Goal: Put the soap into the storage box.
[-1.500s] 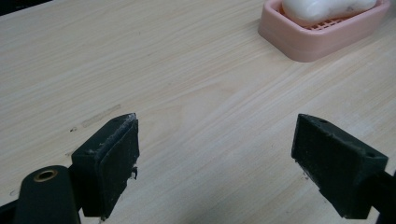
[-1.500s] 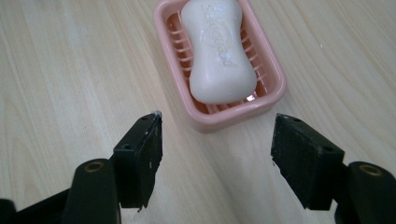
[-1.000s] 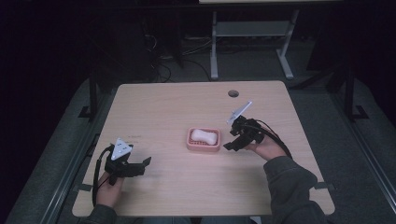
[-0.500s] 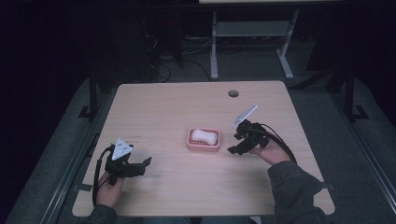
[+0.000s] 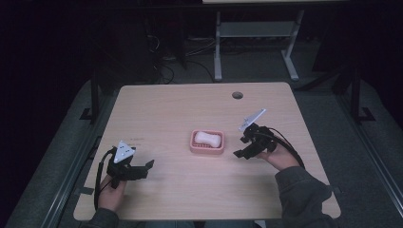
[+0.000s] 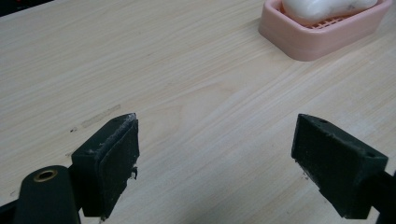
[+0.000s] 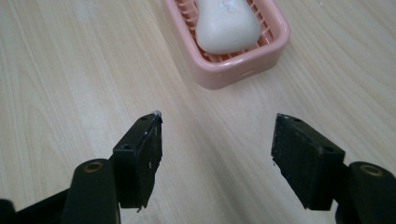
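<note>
Light wooden rectangular table [image 5: 180, 109]: occupied the centre of the high view, round cable hole [image 5: 237, 95] near its upper edge.

Pink ribbed plastic soap dish [image 5: 207, 147]: lay at mid-frame in the high view, flat on the table. Held a white rounded bar of soap [image 5: 207, 139], resting inside it.

Right black two-jaw gripper [image 5: 241, 153]: seen just right of the dish in the high view, held in a hand [image 5: 278, 156] at centre right. Jaws spread wide, released, gripping nothing. In the right gripper view [image 7: 217, 154], dish [image 7: 261, 53] and soap [image 7: 226, 23] sat at upper centre, beyond the jaw tips and apart from them.

Left black two-jaw gripper [image 5: 142, 168]: found at lower left of the high view, well apart from the dish. Jaws likewise spread, empty. In the left gripper view [image 6: 215, 149], dish [image 6: 322, 39] and soap [image 6: 322, 8] appeared in the upper right corner, far past the jaws.
</note>
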Motion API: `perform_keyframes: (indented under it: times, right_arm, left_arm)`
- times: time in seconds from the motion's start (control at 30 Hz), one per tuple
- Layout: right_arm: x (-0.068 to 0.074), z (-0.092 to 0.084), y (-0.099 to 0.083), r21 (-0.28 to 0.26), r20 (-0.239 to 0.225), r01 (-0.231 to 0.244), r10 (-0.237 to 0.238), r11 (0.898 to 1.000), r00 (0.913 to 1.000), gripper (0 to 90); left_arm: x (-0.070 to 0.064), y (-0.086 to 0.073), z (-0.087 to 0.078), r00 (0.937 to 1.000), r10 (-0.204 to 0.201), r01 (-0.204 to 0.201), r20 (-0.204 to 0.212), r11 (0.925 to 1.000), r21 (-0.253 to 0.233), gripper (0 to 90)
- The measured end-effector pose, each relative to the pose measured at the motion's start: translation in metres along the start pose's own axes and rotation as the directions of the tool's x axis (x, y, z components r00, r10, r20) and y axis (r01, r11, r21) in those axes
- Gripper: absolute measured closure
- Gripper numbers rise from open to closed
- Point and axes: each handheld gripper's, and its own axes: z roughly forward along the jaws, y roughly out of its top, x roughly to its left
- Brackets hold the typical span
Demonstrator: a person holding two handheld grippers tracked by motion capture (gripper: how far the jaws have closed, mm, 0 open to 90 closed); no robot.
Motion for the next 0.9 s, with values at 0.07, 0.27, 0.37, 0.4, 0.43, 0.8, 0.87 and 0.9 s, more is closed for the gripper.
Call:
perform_keyframes:
  times: [0.07, 0.27, 0.37, 0.4, 0.43, 0.8, 0.87, 0.9]
  right_arm:
    - [0.000, 0.001, -0.004, 0.002, -0.002, -0.010, 0.010, 1.000, 1.0000, 32.7]
    - [0.000, 0.000, -0.010, 0.001, -0.007, -0.020, 0.020, 1.000, 0.9998, 32.4]
    - [0.001, -0.002, -0.012, -0.010, -0.006, -0.022, 0.022, 1.000, 0.9997, 32.6]
    - [0.002, -0.002, -0.013, -0.008, -0.005, -0.026, 0.026, 1.000, 0.9996, 32.6]
    - [0.002, -0.002, -0.013, -0.008, -0.005, -0.026, 0.026, 1.000, 0.9996, 32.6]
    - [0.002, -0.005, -0.027, -0.015, -0.006, -0.046, 0.046, 0.999, 0.9989, 32.7]
    - [0.003, -0.007, -0.030, -0.025, -0.013, -0.057, 0.056, 0.998, 0.9983, 32.7]
    - [0.003, -0.007, -0.030, -0.025, -0.013, -0.057, 0.056, 0.998, 0.9983, 32.7]
  left_arm:
    - [0.000, 0.000, 0.000, 1.0000, 0.003, -0.003, 0.003, 1.0000, 0.002, 14.6]
    - [0.000, 0.000, 0.001, 1.0000, 0.001, -0.001, 0.002, 1.0000, 0.003, 14.7]
    - [0.000, 0.000, 0.001, 1.0000, 0.002, -0.002, 0.002, 1.0000, 0.003, 14.7]
    - [0.000, 0.000, 0.001, 1.0000, 0.004, -0.004, 0.003, 1.0000, 0.004, 14.7]
    - [0.000, 0.000, 0.001, 1.0000, 0.004, -0.004, 0.003, 1.0000, 0.004, 14.7]
    - [-0.001, 0.000, 0.002, 1.0000, 0.009, -0.009, 0.002, 0.9999, 0.004, 14.7]
    - [0.000, 0.000, 0.002, 1.0000, 0.009, -0.009, 0.000, 1.0000, 0.003, 14.7]
    - [0.000, 0.000, 0.002, 1.0000, 0.009, -0.009, 0.000, 1.0000, 0.003, 14.7]
